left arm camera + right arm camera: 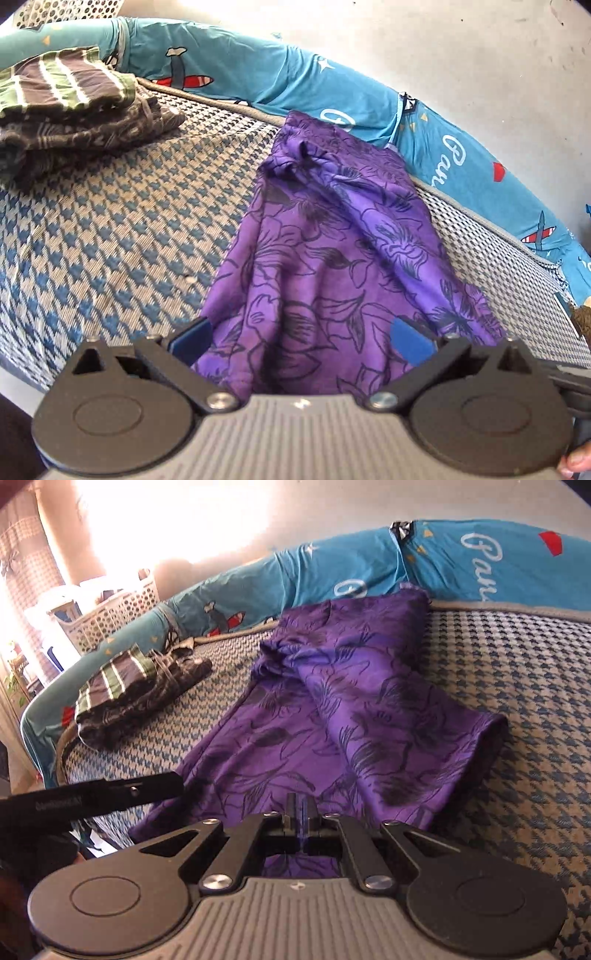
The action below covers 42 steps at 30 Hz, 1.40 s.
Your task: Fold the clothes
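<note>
The purple floral garment lies lengthwise on the bed, its far end at the bed's far edge against the blue printed bumper. One side is folded over the middle. The left gripper has its jaws spread, with cloth lying between them. The right gripper has its jaws pressed together, pinching the garment's near edge. A stack of folded clothes sits at the far left corner.

Teal printed bolster edges the houndstooth mattress; white perforated basket behind
</note>
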Available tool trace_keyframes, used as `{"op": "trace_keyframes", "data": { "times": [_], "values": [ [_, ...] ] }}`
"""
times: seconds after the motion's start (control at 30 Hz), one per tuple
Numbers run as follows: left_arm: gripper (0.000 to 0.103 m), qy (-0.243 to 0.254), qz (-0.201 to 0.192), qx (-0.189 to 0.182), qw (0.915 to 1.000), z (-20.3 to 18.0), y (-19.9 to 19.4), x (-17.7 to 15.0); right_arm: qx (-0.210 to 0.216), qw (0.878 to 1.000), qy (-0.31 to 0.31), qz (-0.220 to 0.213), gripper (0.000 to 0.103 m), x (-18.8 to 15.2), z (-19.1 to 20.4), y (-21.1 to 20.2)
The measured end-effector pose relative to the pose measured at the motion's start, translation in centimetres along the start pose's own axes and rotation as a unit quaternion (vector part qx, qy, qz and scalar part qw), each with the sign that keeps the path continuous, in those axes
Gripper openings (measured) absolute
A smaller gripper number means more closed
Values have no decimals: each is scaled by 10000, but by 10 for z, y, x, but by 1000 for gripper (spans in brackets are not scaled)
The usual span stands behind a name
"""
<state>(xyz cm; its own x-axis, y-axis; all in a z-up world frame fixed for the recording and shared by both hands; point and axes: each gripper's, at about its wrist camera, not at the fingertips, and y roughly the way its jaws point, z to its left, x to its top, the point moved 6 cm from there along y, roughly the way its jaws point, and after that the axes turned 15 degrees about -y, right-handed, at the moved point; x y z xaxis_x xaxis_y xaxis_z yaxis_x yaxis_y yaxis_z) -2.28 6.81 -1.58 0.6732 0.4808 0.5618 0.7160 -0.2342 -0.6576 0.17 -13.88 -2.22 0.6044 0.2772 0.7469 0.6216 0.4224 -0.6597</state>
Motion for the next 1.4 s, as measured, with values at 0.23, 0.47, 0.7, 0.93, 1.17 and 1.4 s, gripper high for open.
{"op": "trace_keyframes", "data": {
  "times": [0.23, 0.47, 0.7, 0.93, 1.17, 1.4],
  "values": [
    [103, 228, 146, 223, 9994, 4, -12, -16, -962, 9943, 235, 386, 0, -24, -29, -2],
    [103, 179, 501, -59, 9986, -2, -21, -30, -932, 9944, 258, 417, 0, -26, -29, -2],
    [103, 197, 727, -195, 9970, -8, -15, -39, -905, 9945, 324, 415, 0, -25, -27, -1],
    [103, -98, 294, -92, 9995, -7, -3, -32, -922, 9946, 254, 406, 0, -26, -25, 0],
    [103, -408, -1096, 694, 9907, 5, -31, -16, -920, 9946, 238, 409, 0, -26, -24, 0],
    [103, -826, -1056, 727, 9883, 20, -45, 0, -686, 9975, -54, 154, 10, -15, -6, -6]
  ]
}}
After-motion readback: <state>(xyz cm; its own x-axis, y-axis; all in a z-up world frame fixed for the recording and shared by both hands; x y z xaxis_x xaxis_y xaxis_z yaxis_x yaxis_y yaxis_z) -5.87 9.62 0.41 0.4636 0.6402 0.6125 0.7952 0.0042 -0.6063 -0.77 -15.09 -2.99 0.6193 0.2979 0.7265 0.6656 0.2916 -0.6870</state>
